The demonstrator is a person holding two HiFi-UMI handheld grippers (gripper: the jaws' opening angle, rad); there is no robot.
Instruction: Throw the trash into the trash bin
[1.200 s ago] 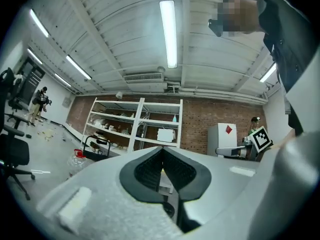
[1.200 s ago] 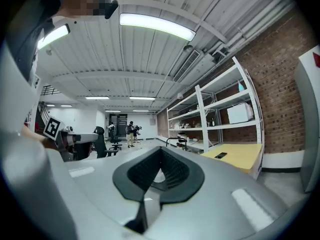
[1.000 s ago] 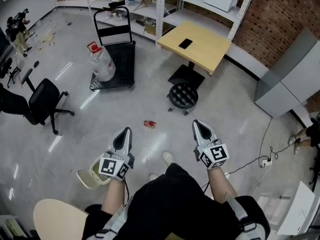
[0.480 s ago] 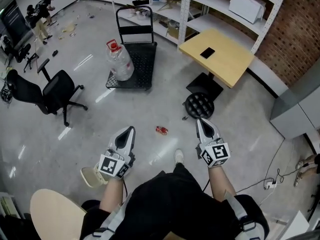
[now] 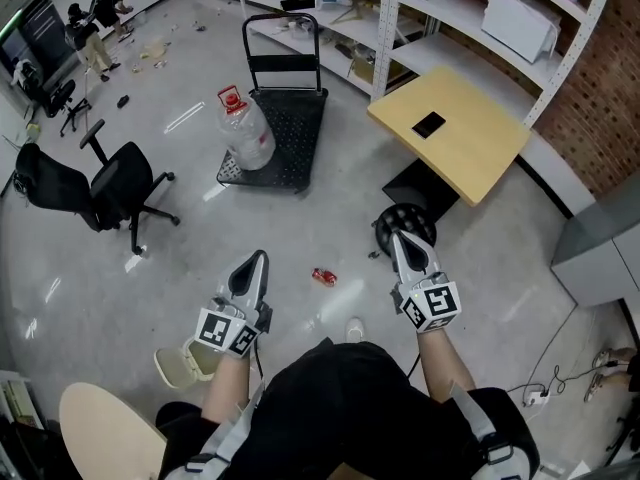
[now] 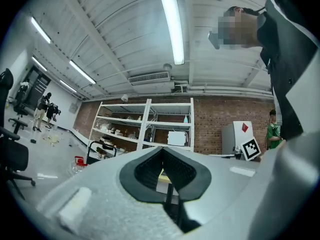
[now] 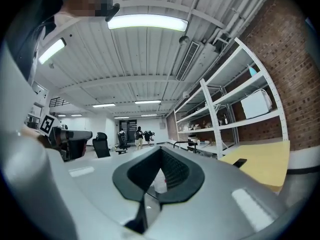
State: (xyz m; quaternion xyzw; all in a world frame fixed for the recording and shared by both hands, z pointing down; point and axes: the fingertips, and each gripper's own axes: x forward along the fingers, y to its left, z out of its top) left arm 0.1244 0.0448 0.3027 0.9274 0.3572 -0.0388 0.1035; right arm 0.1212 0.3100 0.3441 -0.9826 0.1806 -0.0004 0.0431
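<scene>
On the grey floor (image 5: 120, 298) ahead of me the red trash (image 5: 324, 277) lay between my left gripper (image 5: 256, 264) and my right gripper (image 5: 402, 244), both with jaws pressed together on nothing, while the beige trash bin (image 5: 181, 366) stood partly under my left one.

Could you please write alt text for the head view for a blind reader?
A person, seen from above, holds the left claw and right claw shut over a grey floor; small red trash lies ahead between them, a beige trash bin at lower left.
</scene>
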